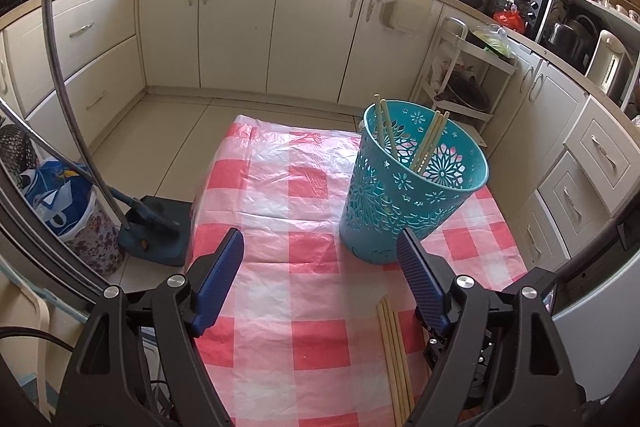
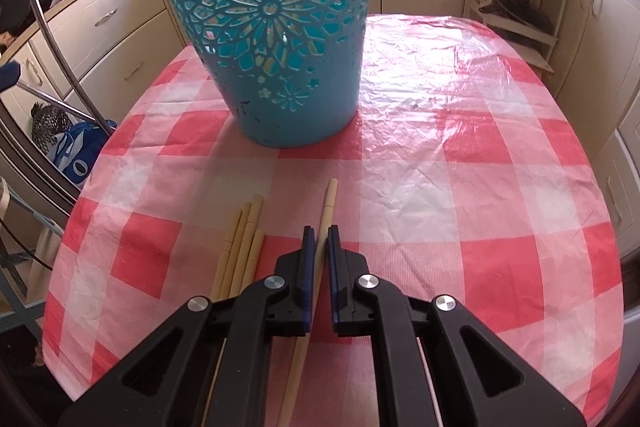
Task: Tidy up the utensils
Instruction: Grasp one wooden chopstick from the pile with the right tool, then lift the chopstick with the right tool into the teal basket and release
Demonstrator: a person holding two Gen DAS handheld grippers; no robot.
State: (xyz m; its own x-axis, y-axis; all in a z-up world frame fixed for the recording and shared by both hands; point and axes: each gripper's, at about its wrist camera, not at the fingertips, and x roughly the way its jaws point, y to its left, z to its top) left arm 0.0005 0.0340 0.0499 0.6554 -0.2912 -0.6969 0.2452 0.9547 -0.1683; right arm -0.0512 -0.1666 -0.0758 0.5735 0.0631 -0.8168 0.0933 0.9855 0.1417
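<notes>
A teal cut-out basket point(image 1: 416, 183) stands on the red-and-white checked tablecloth point(image 1: 304, 259) with several wooden chopsticks point(image 1: 428, 143) leaning inside it. My left gripper point(image 1: 320, 247) hangs open over the cloth, just left of and in front of the basket, with nothing between its blue pads. A bundle of chopsticks point(image 1: 394, 351) lies on the cloth near its right finger. In the right wrist view the basket point(image 2: 276, 27) stands close ahead, and my right gripper point(image 2: 320, 233) is shut on a single chopstick point(image 2: 328, 203). Several more chopsticks point(image 2: 244, 243) lie just left of it.
The small table sits in a kitchen with cream cabinets point(image 1: 240, 23) all round. A mop with a blue base point(image 1: 156, 231) and a blue bag point(image 1: 60, 199) stand on the floor to the left. A white shelf rack point(image 1: 464, 79) stands behind the basket.
</notes>
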